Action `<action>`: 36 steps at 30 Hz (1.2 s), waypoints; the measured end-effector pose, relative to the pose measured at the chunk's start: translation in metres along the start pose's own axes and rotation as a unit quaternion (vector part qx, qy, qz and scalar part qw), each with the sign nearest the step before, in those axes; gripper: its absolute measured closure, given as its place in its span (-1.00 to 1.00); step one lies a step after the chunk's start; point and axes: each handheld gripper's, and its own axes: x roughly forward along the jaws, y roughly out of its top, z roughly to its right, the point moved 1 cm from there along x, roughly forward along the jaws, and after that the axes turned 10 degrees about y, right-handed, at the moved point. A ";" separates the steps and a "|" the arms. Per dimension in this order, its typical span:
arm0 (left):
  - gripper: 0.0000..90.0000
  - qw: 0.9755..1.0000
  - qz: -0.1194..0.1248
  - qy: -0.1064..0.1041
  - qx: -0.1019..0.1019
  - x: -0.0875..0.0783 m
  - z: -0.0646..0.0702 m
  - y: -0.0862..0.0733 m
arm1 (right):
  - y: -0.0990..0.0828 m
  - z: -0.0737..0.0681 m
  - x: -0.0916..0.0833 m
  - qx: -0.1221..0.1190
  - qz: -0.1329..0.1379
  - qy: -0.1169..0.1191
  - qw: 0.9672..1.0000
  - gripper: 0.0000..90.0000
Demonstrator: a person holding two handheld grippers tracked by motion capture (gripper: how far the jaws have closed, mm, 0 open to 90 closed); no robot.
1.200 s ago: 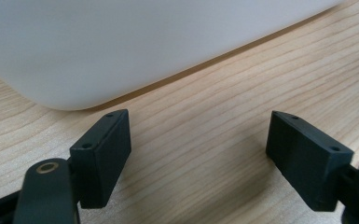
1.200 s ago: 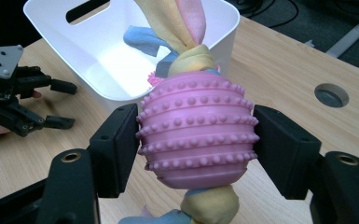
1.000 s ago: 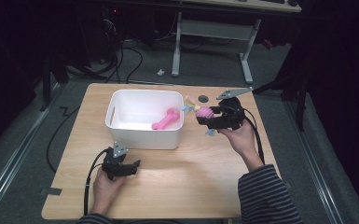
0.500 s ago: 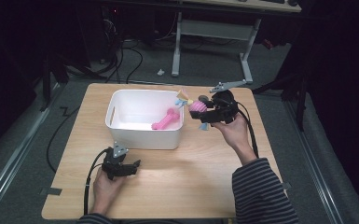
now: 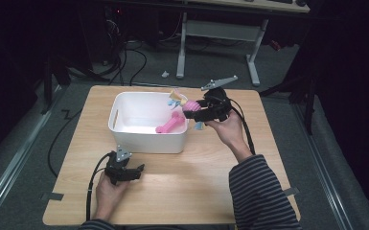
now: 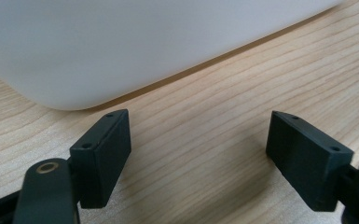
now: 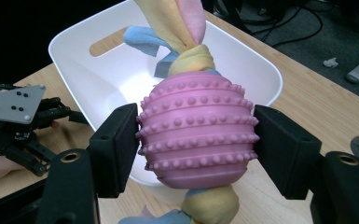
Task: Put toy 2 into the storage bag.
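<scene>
Right tongs [image 7: 196, 140] clenched my pink knobbly ball [image 7: 196, 128] with cloth tails, above the right rim of the white bin [image 5: 146, 139]. Left tongs [image 6: 198, 156] rested released on the surface [image 5: 211, 177].

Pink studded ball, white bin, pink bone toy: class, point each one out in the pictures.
Pink studded ball [image 7: 196, 128], right gripper view, middle of its ribbed side.
White bin [image 5: 146, 139], high view, near outer wall.
Pink bone toy [image 5: 168, 125], high view, its shaft.

Lab: floor cables [image 5: 124, 57], desk frame [image 5: 220, 36]
</scene>
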 end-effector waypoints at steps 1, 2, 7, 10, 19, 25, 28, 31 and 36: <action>-0.51 1.000 0.000 0.000 0.000 0.000 0.000 0.000 | 0.001 -0.001 0.001 0.001 -0.001 0.000 1.000 -0.24; -0.51 1.000 0.000 0.000 0.000 0.000 0.000 0.000 | 0.003 -0.001 0.003 -0.001 -0.003 0.001 1.000 -0.24; -0.51 1.000 0.001 0.000 -0.001 0.000 0.000 0.000 | 0.011 -0.005 0.013 -0.011 -0.008 0.007 1.000 -0.25; -0.51 1.000 0.001 0.000 -0.001 0.000 0.000 0.000 | 0.015 -0.008 0.019 -0.021 -0.010 0.008 1.000 -0.25; -0.51 1.000 0.000 0.000 0.000 0.000 0.000 0.000 | 0.017 -0.009 0.041 -0.024 -0.024 0.010 0.999 -0.25; -0.51 1.000 0.000 0.000 0.000 0.000 0.000 0.000 | 0.016 -0.007 0.054 -0.021 -0.038 0.026 0.999 -0.25; -0.51 1.000 0.000 0.000 0.000 0.000 0.000 0.000 | 0.015 -0.007 0.061 -0.022 -0.046 0.030 0.998 -0.25; -0.51 1.000 0.000 0.000 0.000 0.000 0.000 0.000 | 0.014 -0.011 0.068 -0.027 -0.054 0.036 0.998 -0.25; -0.50 1.000 0.001 0.001 -0.001 0.000 0.000 0.000 | 0.012 -0.019 0.079 -0.042 -0.072 0.045 0.996 -0.25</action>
